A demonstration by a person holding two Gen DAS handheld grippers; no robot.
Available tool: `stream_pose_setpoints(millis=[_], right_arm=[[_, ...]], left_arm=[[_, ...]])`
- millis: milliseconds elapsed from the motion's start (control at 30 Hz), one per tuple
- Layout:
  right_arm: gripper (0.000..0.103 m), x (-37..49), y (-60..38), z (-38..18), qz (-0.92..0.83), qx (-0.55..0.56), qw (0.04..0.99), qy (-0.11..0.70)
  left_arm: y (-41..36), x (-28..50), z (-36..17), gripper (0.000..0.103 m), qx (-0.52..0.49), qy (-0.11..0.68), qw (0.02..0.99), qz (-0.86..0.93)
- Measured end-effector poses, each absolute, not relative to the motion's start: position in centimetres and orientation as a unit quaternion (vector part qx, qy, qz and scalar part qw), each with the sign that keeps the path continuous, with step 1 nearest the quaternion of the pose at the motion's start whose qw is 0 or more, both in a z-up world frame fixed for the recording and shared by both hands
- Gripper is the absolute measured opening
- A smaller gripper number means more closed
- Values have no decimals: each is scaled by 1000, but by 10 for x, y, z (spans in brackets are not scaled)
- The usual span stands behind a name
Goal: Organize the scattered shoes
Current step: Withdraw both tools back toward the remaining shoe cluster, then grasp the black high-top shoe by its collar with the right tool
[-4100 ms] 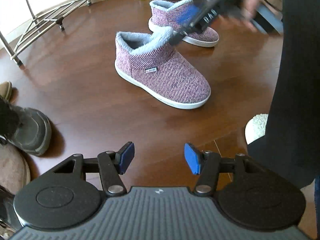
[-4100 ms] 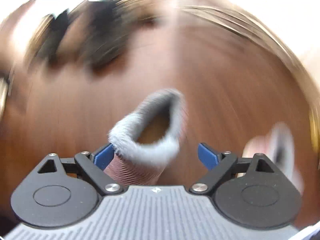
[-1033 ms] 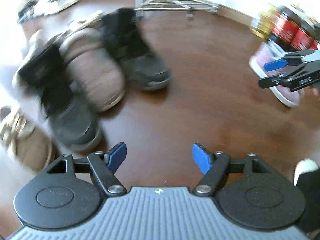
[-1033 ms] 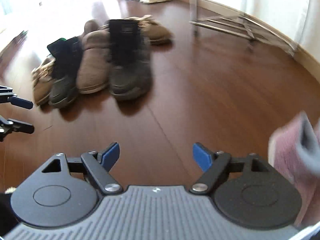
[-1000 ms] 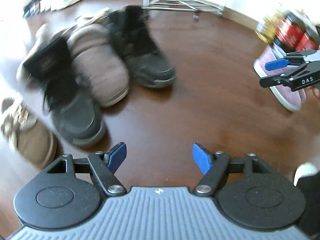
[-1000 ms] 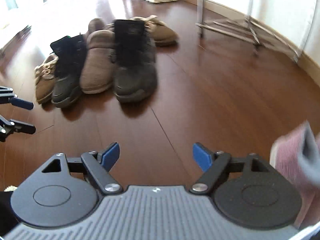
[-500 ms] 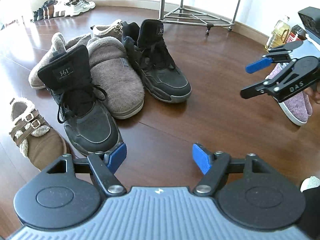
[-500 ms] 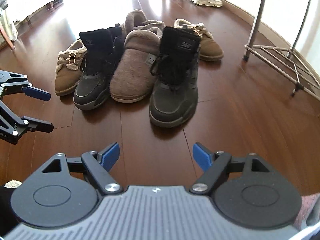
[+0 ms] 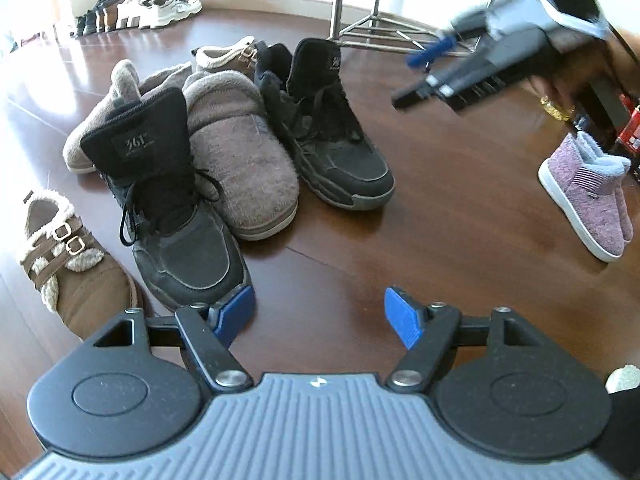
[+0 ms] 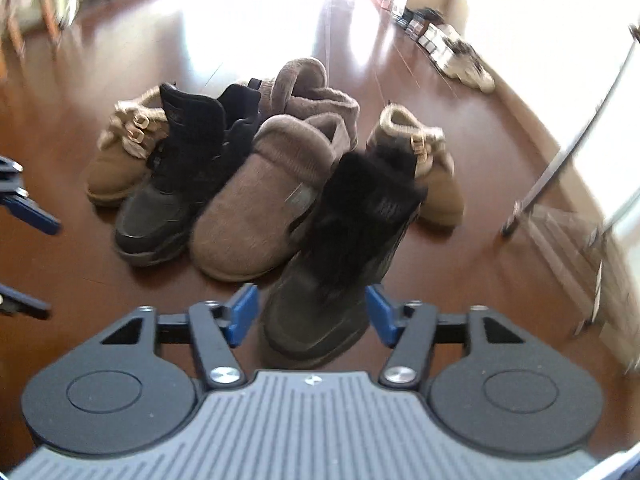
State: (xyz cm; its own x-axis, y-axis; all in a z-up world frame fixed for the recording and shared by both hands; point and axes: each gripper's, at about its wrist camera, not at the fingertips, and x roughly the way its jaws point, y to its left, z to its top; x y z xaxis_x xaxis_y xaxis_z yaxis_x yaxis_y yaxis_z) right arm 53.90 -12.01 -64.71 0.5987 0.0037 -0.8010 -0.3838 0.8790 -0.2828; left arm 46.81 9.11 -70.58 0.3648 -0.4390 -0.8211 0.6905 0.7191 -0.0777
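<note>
A pile of shoes lies on the dark wood floor: two black lace-up boots (image 9: 176,216) (image 9: 328,132), two fuzzy brown slippers (image 9: 240,160) and brown buckled shoes (image 9: 68,268). A purple striped boot (image 9: 588,196) stands apart at the right. My left gripper (image 9: 320,314) is open over bare floor, its left pad beside the near black boot's toe. My right gripper (image 10: 311,314) hovers over the other black boot (image 10: 340,248); its jaws are closing, the toe shows between them and the pads do not press on it. In the left wrist view the right gripper (image 9: 424,76) is blurred, clear of the boot.
A metal shoe rack (image 9: 400,32) (image 10: 560,208) stands behind the pile. More shoes (image 9: 140,12) line the far wall. Bottles (image 9: 628,128) stand at the right edge. A hand (image 9: 580,76) holds the right gripper. Bare floor (image 9: 460,200) separates the pile from the purple boot.
My right gripper has swung left toward the shoe pile and rolled, its jaws have narrowed, and a black boot now sits between them in its view. The left gripper has hardly moved.
</note>
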Motion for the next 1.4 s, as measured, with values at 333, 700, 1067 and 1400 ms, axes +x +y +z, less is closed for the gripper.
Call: stream_pose_setpoints(millis=[333, 700, 1067, 1400], right_arm=[[54, 595, -101, -657, 152, -381, 836, 365], [13, 638, -98, -693, 279, -502, 679, 457], [11, 562, -117, -661, 325, -500, 673, 438], [13, 463, -139, -656, 340, -487, 618, 515]], left_arm=[[104, 473, -708, 74, 126, 448, 820, -335], [110, 475, -709, 74, 123, 457, 820, -322], [94, 468, -707, 74, 144, 453, 813, -337], [74, 455, -704, 74, 167, 444, 804, -359]])
